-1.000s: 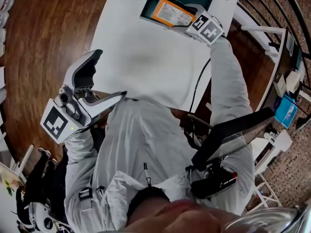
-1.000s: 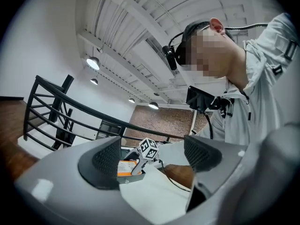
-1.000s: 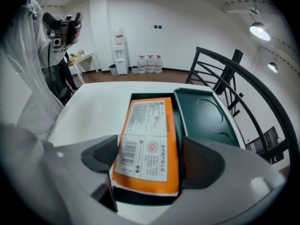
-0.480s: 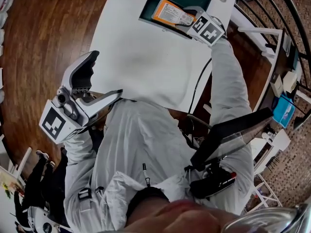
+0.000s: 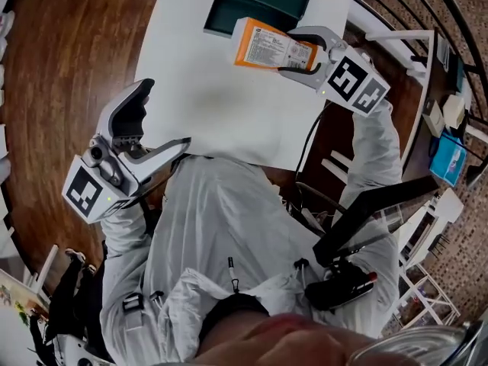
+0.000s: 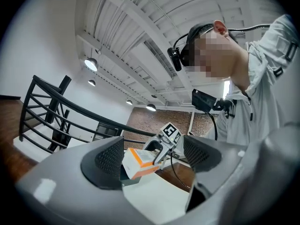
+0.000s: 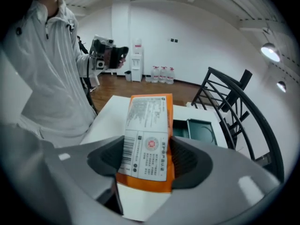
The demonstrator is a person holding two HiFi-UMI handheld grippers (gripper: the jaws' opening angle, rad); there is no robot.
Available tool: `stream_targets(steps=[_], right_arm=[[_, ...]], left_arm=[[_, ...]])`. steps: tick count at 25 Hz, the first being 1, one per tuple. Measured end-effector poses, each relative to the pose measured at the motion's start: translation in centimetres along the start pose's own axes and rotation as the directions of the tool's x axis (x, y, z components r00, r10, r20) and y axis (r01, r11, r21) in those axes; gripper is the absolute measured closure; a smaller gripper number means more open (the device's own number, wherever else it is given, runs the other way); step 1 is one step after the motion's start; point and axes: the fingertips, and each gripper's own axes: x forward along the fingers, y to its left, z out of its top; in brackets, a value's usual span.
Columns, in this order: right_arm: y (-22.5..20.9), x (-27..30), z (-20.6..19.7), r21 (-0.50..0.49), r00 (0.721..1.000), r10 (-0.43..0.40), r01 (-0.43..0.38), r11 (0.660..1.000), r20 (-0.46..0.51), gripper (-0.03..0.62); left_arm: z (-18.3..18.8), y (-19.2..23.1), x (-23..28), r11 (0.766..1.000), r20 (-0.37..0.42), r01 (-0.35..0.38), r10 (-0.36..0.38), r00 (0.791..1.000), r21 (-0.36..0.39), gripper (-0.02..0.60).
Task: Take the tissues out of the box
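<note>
**Tissue pack point(image 5: 273, 48): out of the box, in the right gripper**

Orange and white, printed label up. Pinched at one end between the fingers of the right gripper point(image 5: 290, 53). Held above the white desk point(image 5: 221, 105), just beside the dark green box point(image 5: 259, 6), not inside it. Left gripper point(image 5: 168, 114): fingers spread, nothing between them, near the desk's edge, well apart from the pack.

We log: tissue pack point(image 5: 268, 44) orange and white with black print, upper centre; box point(image 5: 258, 2) dark teal; tabletop point(image 5: 221, 105) white; floor point(image 5: 69, 67) brown wood; left tongs point(image 5: 168, 117), right tongs point(image 5: 288, 50) pale grey; marker cubes point(image 5: 357, 82) black-and-white squares.
</note>
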Motion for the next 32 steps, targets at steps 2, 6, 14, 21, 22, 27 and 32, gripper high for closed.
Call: stream_targets(steps=[2, 6, 14, 21, 22, 27, 32], right_arm=[[1.8, 1.5, -1.5, 0.016, 0.999, 0.020, -0.020, 1.000, -0.038, 0.295], [4.4, 5.2, -4.4, 0.102, 0.994, 0.079, -0.071, 0.992, -0.077, 0.293], [6.7, 11.9, -7.3, 0.116, 0.981, 0.143, -0.128, 0.985, -0.134, 0.287], [6.8, 12.7, -8.0, 0.122, 0.979, 0.154, -0.138, 0.983, -0.133, 0.275], [6.8, 12.8, -8.0, 0.124, 0.979, 0.157, -0.141, 0.982, -0.133, 0.271], [6.0, 12.1, -7.4, 0.141, 0.985, 0.141, -0.126, 0.982, -0.099, 0.221], [4.0, 5.1, -3.4, 0.168, 0.996, 0.005, -0.020, 0.986, 0.087, 0.188]], left_arm=[[0.0, -0.3, 0.2, 1.000, -0.009, 0.014, -0.014, 1.000, 0.004, 0.169], [-0.1, -0.4, 0.4, 1.000, -0.029, 0.024, -0.024, 0.999, 0.005, 0.169], [-0.5, -0.9, 0.3, 1.000, -0.055, 0.021, -0.020, 0.998, 0.009, 0.170], [-0.6, -0.7, -0.6, 1.000, -0.051, 0.000, 0.000, 0.999, 0.001, 0.170], [-0.5, -0.7, -0.5, 1.000, -0.048, 0.001, -0.001, 0.999, 0.000, 0.170], [-0.4, -0.5, 0.0, 1.000, -0.041, 0.012, -0.012, 0.999, 0.014, 0.170], [0.4, -0.3, 0.3, 1.000, -0.017, 0.018, -0.018, 1.000, 0.024, 0.173]])
